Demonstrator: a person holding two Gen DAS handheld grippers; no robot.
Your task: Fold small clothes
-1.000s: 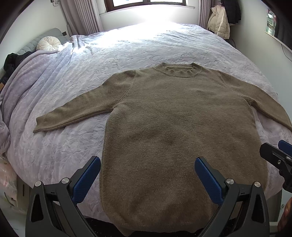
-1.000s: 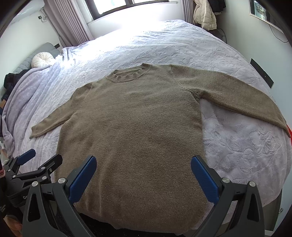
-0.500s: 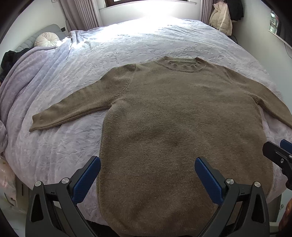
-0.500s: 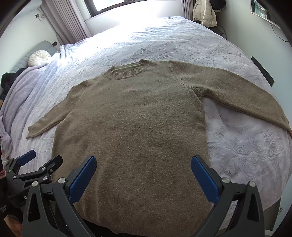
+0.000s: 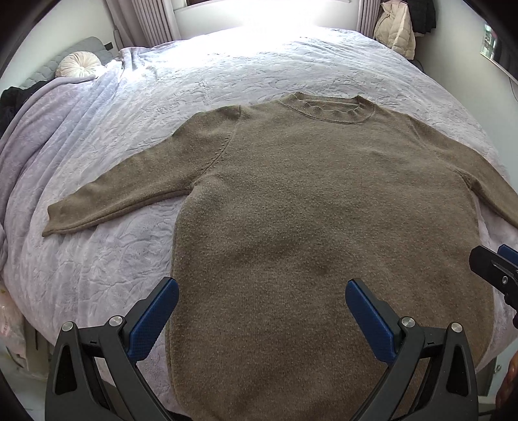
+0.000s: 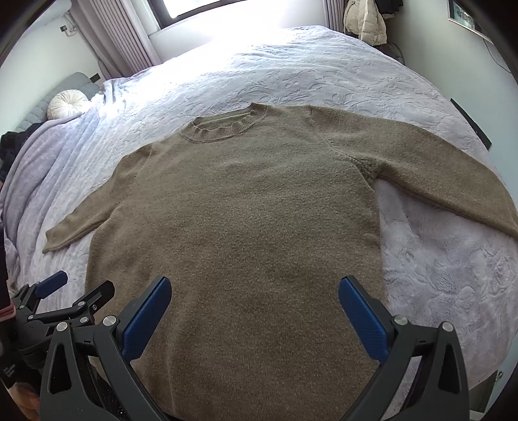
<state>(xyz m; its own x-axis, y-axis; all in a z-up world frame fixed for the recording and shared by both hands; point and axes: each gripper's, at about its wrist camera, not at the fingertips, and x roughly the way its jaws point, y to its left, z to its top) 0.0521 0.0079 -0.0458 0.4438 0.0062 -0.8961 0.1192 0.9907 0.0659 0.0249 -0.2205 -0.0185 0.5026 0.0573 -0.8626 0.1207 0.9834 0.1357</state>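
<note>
An olive-brown knit sweater [image 5: 317, 207] lies flat, front up, on a bed, with its collar [image 5: 333, 108] at the far side and both sleeves spread out sideways. It also shows in the right wrist view [image 6: 246, 220]. My left gripper [image 5: 262, 307] is open and empty above the sweater's lower body, near the left part of the hem. My right gripper [image 6: 255, 304] is open and empty above the lower body, more to the right. The right gripper's tip shows at the right edge of the left wrist view [image 5: 495, 268].
The bed has a pale lavender textured bedspread [image 5: 226, 71]. A round white cushion [image 5: 79, 64] lies at the far left by the headboard. A cream jacket [image 5: 395, 29] hangs at the far right. The bed's near edge runs under the grippers.
Both grippers have moved forward and lower over the sweater, which now looks larger. The sweater has not moved. Both grippers stay open.
</note>
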